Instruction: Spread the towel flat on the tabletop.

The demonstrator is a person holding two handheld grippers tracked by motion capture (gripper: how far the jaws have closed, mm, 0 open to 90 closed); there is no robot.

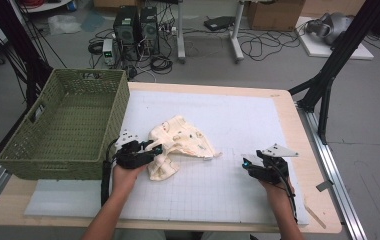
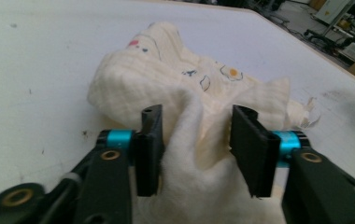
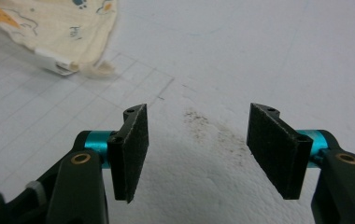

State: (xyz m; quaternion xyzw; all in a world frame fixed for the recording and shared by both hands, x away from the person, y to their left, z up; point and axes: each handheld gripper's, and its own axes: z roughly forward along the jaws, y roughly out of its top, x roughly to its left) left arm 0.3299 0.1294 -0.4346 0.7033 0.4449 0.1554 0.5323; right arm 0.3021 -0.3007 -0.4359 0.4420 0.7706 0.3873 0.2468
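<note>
Cloth [image 1: 178, 142]: cream w/ small blue, orange & red printed figures; white tag at edge; basket [image 1: 63, 125]: olive green, woven; counter [image 1: 308, 135]: light wood, covered w/ white grid-lined mat [image 1: 228, 180]; hand-held gripper [image 2: 196, 140]: black jaws, teal collars, brass-coloured pivots.

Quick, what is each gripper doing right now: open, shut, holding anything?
Left gripper: jaws apart, a fold of the cloth between them; whether the pads still press on it cannot be told.
Right gripper: open, nothing between the jaws.
</note>
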